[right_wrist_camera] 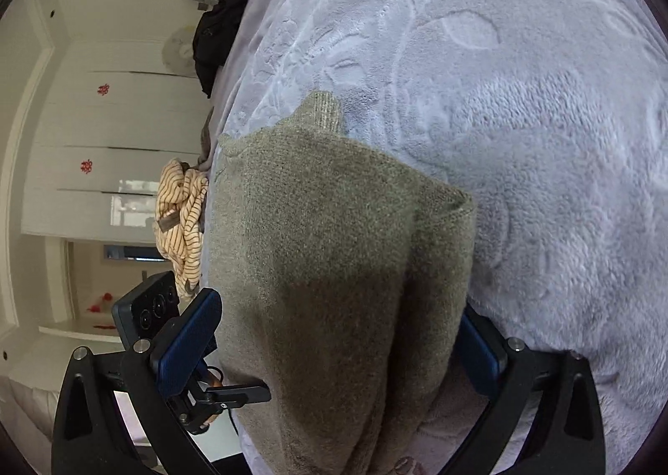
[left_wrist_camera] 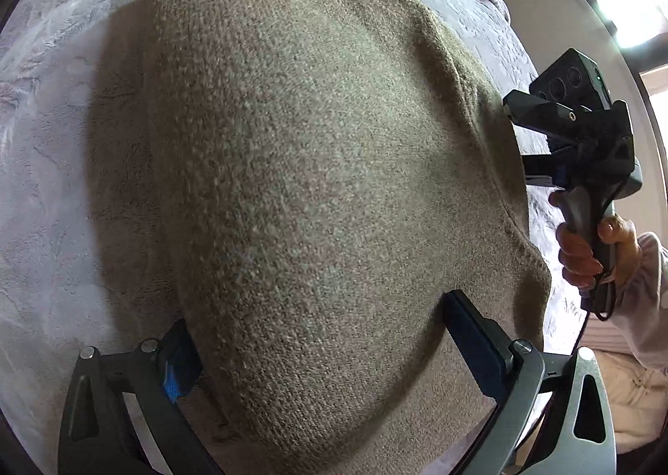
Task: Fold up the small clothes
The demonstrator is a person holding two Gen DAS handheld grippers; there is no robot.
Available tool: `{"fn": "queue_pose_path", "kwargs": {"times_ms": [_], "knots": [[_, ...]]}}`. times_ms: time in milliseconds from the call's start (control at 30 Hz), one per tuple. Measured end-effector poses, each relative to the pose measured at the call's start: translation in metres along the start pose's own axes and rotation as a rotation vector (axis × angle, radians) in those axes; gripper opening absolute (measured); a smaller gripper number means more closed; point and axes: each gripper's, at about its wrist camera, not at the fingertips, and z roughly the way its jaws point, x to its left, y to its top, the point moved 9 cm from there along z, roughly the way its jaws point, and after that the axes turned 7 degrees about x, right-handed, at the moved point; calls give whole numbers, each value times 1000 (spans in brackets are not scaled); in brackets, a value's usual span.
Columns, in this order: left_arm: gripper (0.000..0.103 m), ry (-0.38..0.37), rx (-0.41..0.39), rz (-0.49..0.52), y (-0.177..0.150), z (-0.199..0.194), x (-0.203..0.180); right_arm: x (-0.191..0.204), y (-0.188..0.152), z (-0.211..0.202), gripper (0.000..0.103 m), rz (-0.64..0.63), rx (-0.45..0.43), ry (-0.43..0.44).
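A small olive-brown knitted sweater [left_wrist_camera: 309, 191] lies on a pale lilac fleece blanket [left_wrist_camera: 54, 182] covering a bed. In the left wrist view the knit fills the centre of the frame as one broad, fairly smooth panel, with a ribbed band along its upper edge toward the upper left. In the right wrist view it shows a doubled fold along its right side and a ribbed cuff or hem [right_wrist_camera: 327, 111] projecting at the top centre. The left gripper [left_wrist_camera: 325, 345] stands with its jaws wide apart at the lower edge of its frame, the sweater's near edge lying between them; whether the pads touch the cloth cannot be told. The right gripper [right_wrist_camera: 338, 349] likewise has its jaws spread wide on either side of the sweater's near end, not clamped on it. A hand [left_wrist_camera: 584, 253] in a light sleeve holds the right gripper's handle at the right edge of the left wrist view, just beside the sweater's right border. Open blanket lies to the left and above the sweater in the left wrist view, and to the upper right in the right wrist view. At the left of the right wrist view a striped garment [right_wrist_camera: 181, 220] and a dark garment [right_wrist_camera: 221, 19] sit at the bed's edge.
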Motion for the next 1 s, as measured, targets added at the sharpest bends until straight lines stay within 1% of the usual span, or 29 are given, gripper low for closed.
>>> {"fn": "queue_pose_path", "kwargs": {"times_ms": [33,67,100,133,167,200,233,300,400,467,533,633,800,833,900,1000], "knots": [[93,0,-10,2,0,-1,-2,-2,-1,-1,91,19,-1,-12],[91,7,-21,4,-4,-5,-5,-5,-1,-2,58,41,2,-32],[83,19,-32,6,-4,-7,-6,-7,-2,-1,39,65,8,-33],[74,22,-42,16,-5,-10,-9,-8,-3,-5,38,81,0,-20],[69,24,-51,23,-6,-14,-10,-5,-3,-6,35,79,-14,-22],[60,25,-57,27,-8,-18,-11,-2,-4,-8,33,72,-23,-25],[53,21,-65,28,-9,-23,-12,2,-6,-11,33,75,-32,-12],[50,8,-76,28,-11,-33,-13,14,-10,-15,32,84,-50,31],[49,-6,-87,33,-17,-47,-18,36,-17,-21,32,74,-57,70],[49,-17,-100,38,-23,-57,-22,50,-23,-24,32,62,-60,70],[49,-44,-111,39,-32,-69,-27,64,-28,-28,32,57,-66,70],[49,-74,-125,47,-47,-89,-26,84,-37,-32,32,54,-75,66],[49,-109,-139,91,-83,-125,-19,131,-67,-28,32,30,-97,66],[49,-111,-136,99,-93,-133,-14,134,-73,-30,32,33,-100,69],[49,-101,-127,112,-113,-144,-7,150,-92,-19,32,38,-102,76],[49,-66,-106,134,-147,-157,6,166,-120,0,32,46,-91,85]]}}
